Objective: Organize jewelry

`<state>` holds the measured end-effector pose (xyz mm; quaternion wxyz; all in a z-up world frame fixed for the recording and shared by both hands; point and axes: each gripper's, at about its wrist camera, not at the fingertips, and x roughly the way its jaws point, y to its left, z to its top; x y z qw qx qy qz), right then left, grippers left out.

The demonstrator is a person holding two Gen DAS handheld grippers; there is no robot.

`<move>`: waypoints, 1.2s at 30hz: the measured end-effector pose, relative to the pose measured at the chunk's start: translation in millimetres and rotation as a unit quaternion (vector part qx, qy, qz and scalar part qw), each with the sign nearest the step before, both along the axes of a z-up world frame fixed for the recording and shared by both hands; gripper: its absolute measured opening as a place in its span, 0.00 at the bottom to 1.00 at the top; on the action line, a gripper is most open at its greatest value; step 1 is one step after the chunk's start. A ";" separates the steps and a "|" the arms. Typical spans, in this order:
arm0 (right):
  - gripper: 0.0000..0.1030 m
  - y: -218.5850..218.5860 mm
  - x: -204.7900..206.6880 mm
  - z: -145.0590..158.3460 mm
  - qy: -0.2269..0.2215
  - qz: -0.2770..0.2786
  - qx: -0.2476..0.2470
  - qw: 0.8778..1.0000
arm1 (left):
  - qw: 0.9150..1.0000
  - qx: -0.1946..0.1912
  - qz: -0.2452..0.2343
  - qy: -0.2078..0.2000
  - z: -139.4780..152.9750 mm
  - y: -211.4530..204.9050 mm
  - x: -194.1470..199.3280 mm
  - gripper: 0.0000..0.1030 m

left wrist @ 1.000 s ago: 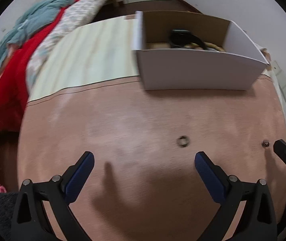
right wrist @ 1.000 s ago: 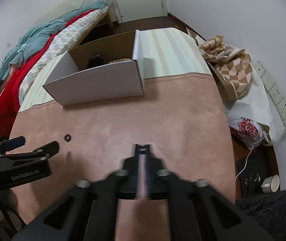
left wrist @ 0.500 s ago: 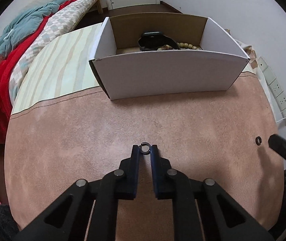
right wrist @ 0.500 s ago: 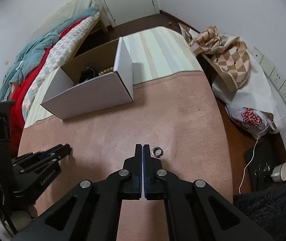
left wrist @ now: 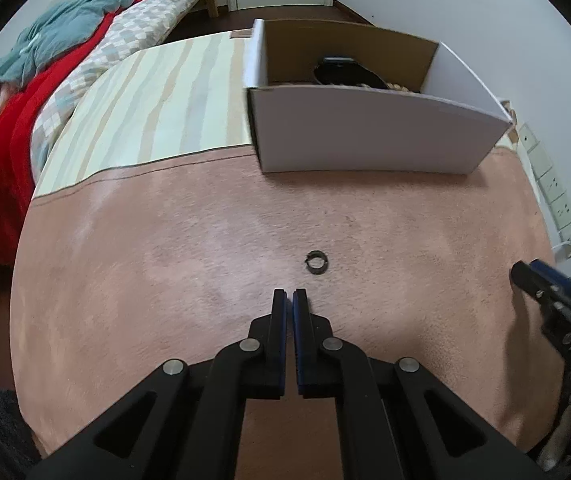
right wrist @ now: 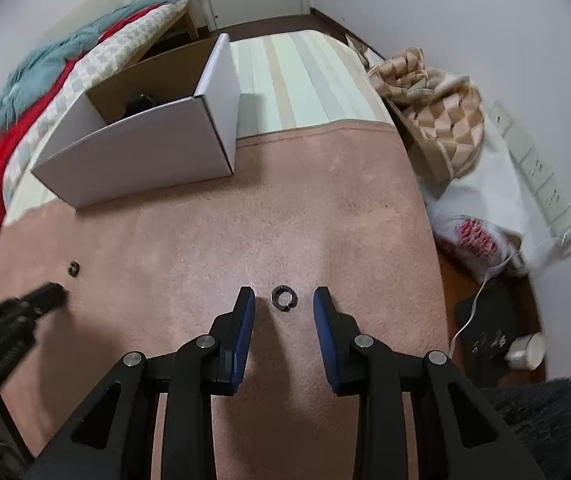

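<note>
We see L hand-held gripper [left wrist: 289, 294] clenched, empty; R hand-held gripper [right wrist: 284, 294] just opening, unclenched around ring [right wrist: 282, 298]. Box [left wrist: 365, 132] contents half hidden.

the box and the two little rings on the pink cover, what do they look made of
Box: cardboard, smooth white outside, raw brown inside at the folded walls. Ring by the right gripper: probably dark metal, a split band with a dull glint. Ring by the left gripper: looks the same.

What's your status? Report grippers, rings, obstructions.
Left gripper shut, empty, short of small dark ring. Right gripper just opening, second dark ring loose between pads. White cardboard box beyond, path unobstructed.
</note>
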<state>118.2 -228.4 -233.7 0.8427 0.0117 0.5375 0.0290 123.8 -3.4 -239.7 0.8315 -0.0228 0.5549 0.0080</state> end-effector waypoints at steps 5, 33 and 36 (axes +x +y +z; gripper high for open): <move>0.11 1.5 -0.9 1.3 -0.006 0.004 0.011 1.000 | 1.000 -0.022 0.019 -0.010 16.0 17.8 -3.5 0.01; 0.11 3.7 5.3 17.8 -0.025 -0.006 0.060 0.998 | 0.998 -0.065 -0.008 0.000 -0.6 -2.2 20.4 0.36; 0.11 5.3 5.7 17.0 -0.025 -0.004 0.057 0.998 | 0.999 -0.040 -0.014 -0.007 -0.6 -12.6 21.6 0.36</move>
